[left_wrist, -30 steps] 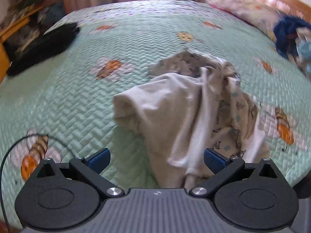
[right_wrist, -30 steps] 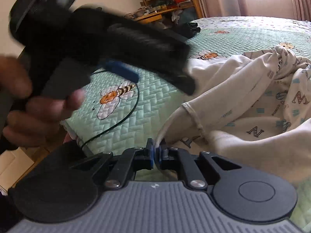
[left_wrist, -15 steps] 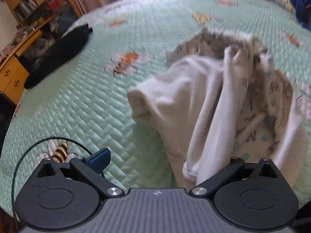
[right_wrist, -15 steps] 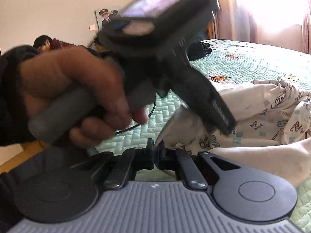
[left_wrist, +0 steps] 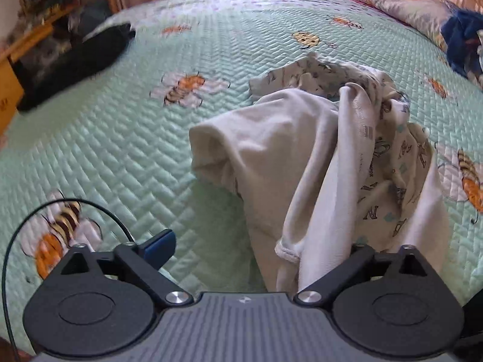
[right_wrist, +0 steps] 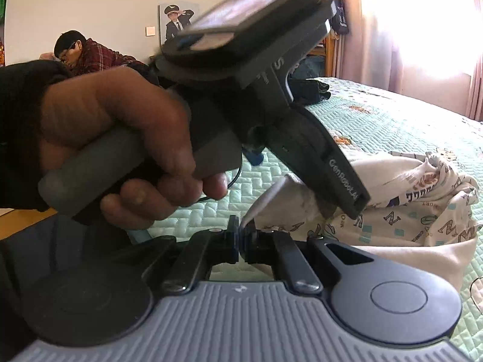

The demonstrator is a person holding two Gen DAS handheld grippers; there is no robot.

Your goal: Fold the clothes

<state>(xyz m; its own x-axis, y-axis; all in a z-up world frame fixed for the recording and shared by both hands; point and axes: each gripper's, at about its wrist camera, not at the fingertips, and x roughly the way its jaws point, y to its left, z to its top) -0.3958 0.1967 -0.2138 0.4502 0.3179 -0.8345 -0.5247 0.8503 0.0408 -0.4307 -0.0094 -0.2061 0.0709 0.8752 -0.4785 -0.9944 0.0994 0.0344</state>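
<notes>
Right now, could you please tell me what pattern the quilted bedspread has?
Mint-green quilted bedspread with orange-and-black bees; clearest in the left wrist view.

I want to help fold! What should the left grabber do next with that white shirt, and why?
Probably finish closing the left gripper on the hem hanging between its closing jaws. The right gripper already pinches another edge of the white garment, so a second hold could spread it flat.

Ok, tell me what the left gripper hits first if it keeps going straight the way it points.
Most likely the cream garment: its hem hangs between the closing jaws of the left gripper, nearer the right finger. Depth is unclear; left of that fold lies only the green quilt.
</notes>
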